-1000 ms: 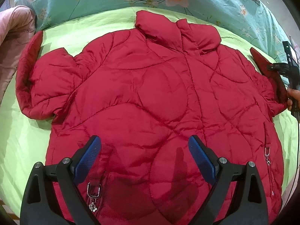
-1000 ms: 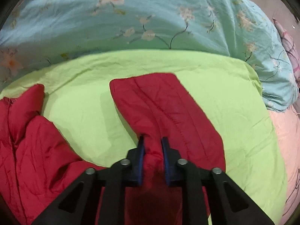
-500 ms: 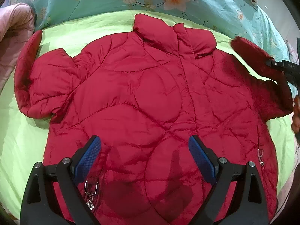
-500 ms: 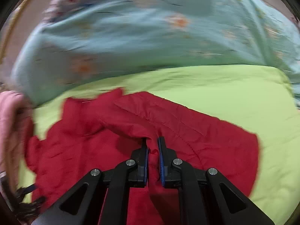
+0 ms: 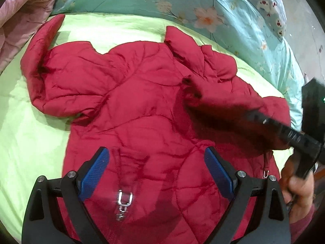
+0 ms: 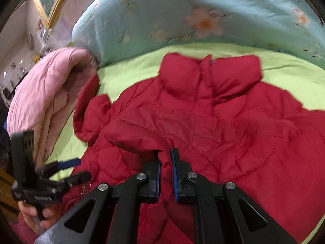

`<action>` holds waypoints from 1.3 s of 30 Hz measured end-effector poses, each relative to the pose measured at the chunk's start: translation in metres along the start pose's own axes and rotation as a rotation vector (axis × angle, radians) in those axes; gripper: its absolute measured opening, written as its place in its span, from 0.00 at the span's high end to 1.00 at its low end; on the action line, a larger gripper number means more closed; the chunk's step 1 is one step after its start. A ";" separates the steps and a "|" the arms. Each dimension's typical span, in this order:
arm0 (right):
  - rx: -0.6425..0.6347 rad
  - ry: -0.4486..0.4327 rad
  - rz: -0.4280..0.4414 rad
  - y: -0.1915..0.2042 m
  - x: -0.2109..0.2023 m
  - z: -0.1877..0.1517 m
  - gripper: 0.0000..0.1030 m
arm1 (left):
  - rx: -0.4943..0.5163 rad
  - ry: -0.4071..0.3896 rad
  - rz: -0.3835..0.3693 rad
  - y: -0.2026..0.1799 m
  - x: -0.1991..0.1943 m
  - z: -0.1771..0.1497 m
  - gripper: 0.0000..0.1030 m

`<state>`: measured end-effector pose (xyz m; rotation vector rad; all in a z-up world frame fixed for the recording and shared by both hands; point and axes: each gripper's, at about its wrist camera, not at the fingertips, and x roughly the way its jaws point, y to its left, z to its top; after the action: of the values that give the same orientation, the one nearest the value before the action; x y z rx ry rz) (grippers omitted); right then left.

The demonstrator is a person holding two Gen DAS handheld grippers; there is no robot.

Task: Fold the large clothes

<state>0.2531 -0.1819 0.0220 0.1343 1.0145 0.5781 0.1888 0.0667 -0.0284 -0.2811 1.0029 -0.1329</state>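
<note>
A red quilted puffer jacket [image 5: 138, 105] lies front up on the lime-green sheet [image 5: 24, 142], collar [image 5: 182, 46] toward the far side. My left gripper [image 5: 156, 174] is open and empty, hovering over the jacket's lower front near a zipper pull [image 5: 122, 201]. My right gripper [image 6: 165, 172] is shut on the jacket's right sleeve [image 6: 182, 130], which is drawn across the chest; the sleeve also shows in the left wrist view [image 5: 223, 111]. The left sleeve [image 5: 38, 61] lies spread out at the left. The left gripper also shows in the right wrist view [image 6: 69, 168].
A teal floral duvet [image 5: 203, 6] is bunched along the far side of the bed. A pink quilt [image 6: 48, 101] is rolled up at the left, beside the left sleeve. Green sheet shows around the jacket on the left and far sides.
My right gripper has carried the right sleeve from its spread position leftward over the jacket's chest. My left gripper has stayed open over the lower front, shifting slightly.
</note>
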 end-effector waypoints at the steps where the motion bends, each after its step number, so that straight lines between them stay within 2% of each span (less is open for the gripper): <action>1: -0.003 0.010 0.007 0.004 0.005 -0.004 0.91 | -0.004 -0.002 -0.007 0.002 -0.001 0.001 0.07; 7: -0.075 0.047 0.018 0.029 0.031 -0.016 0.90 | -0.066 0.023 -0.119 0.015 0.005 0.010 0.07; 11: -0.100 0.065 0.008 0.033 0.041 -0.025 0.83 | -0.088 0.034 -0.171 0.017 0.014 0.025 0.07; 13: -0.102 0.075 0.012 0.032 0.044 -0.028 0.80 | -0.080 0.070 -0.181 0.014 0.028 0.032 0.07; 16: -0.112 0.082 0.010 0.032 0.046 -0.030 0.70 | -0.069 0.129 -0.182 0.010 0.052 0.038 0.08; 17: -0.115 0.087 0.011 0.033 0.046 -0.030 0.64 | -0.066 0.138 -0.183 0.008 0.059 0.039 0.08; 18: -0.118 0.089 0.011 0.033 0.046 -0.032 0.62 | -0.054 0.134 -0.187 0.004 0.064 0.041 0.09; 20: -0.124 0.095 0.002 0.033 0.045 -0.033 0.61 | -0.002 0.112 -0.173 -0.005 0.067 0.043 0.31; 21: -0.116 0.097 0.002 0.031 0.044 -0.035 0.59 | 0.014 0.124 -0.179 -0.008 0.070 0.044 0.59; 23: -0.093 0.096 0.017 0.026 0.038 -0.038 0.56 | 0.011 0.128 -0.206 -0.007 0.072 0.045 0.71; 25: -0.072 0.089 0.022 0.022 0.031 -0.041 0.53 | 0.033 0.106 -0.201 -0.007 0.067 0.045 0.82; 28: -0.041 0.072 0.028 0.013 0.013 -0.045 0.53 | 0.054 0.048 -0.141 -0.001 0.050 0.046 0.85; 32: 0.009 0.006 0.007 -0.004 -0.022 -0.047 0.53 | 0.078 -0.027 -0.057 0.019 0.028 0.047 0.86; 34: 0.059 -0.054 -0.022 -0.019 -0.043 -0.046 0.53 | 0.083 -0.023 -0.045 0.027 0.028 0.047 0.86; 37: 0.113 -0.133 -0.118 -0.044 -0.066 -0.040 0.51 | 0.080 -0.027 -0.054 0.033 0.027 0.045 0.86; 39: 0.156 -0.129 -0.165 -0.063 -0.068 -0.031 0.51 | 0.076 -0.026 -0.056 0.034 0.028 0.044 0.86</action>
<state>0.2256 -0.2752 0.0341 0.2210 0.9344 0.3355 0.2402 0.1003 -0.0389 -0.2408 0.9625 -0.2178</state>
